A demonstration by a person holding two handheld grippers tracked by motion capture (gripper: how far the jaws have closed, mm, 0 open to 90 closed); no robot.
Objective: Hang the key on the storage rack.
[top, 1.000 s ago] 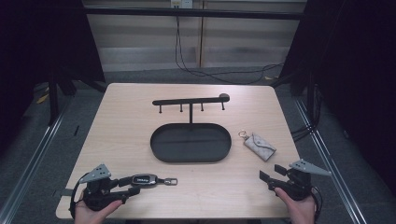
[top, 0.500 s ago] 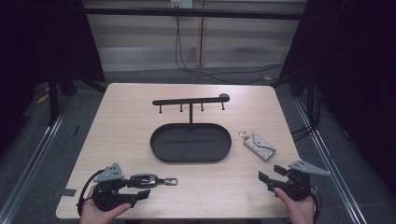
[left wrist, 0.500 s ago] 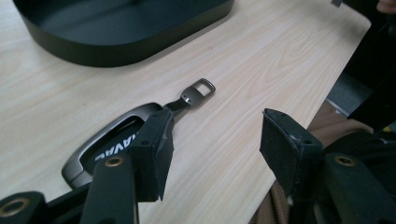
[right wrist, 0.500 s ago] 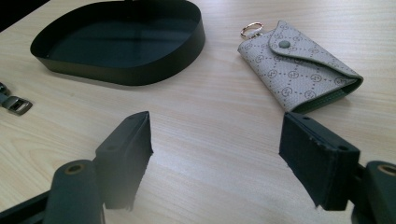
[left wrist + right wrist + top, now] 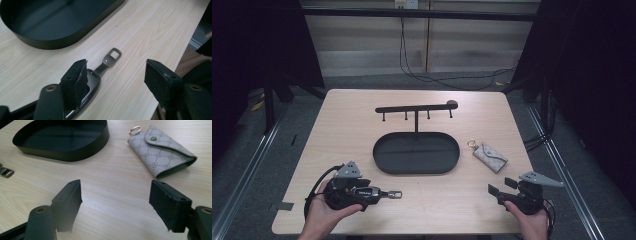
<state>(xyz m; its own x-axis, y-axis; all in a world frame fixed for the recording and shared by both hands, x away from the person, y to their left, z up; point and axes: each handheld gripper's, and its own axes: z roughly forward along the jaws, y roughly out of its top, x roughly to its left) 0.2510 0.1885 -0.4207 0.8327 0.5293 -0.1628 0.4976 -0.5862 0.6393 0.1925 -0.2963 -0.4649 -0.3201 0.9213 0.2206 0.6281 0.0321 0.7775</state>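
The left tool (image 5: pixel 115 75) stands wide open low over the desk (image 5: pixel 342 125), gripping nothing; a black car key (image 5: pixel 85 92) lies against its left jaw, partly hidden beneath it, the metal loop (image 5: pixel 113 55) poking forward. The right tool (image 5: pixel 116 201) is also spread wide and empty, near the desk's front right edge. A grey patterned key pouch (image 5: pixel 162 151) lies ahead of it, apart from both jaws. The black oval tray (image 5: pixel 416 152) at mid-desk holds nothing. Behind it stands a black hook rack (image 5: pixel 416 111). Bare wood lies between the tools.
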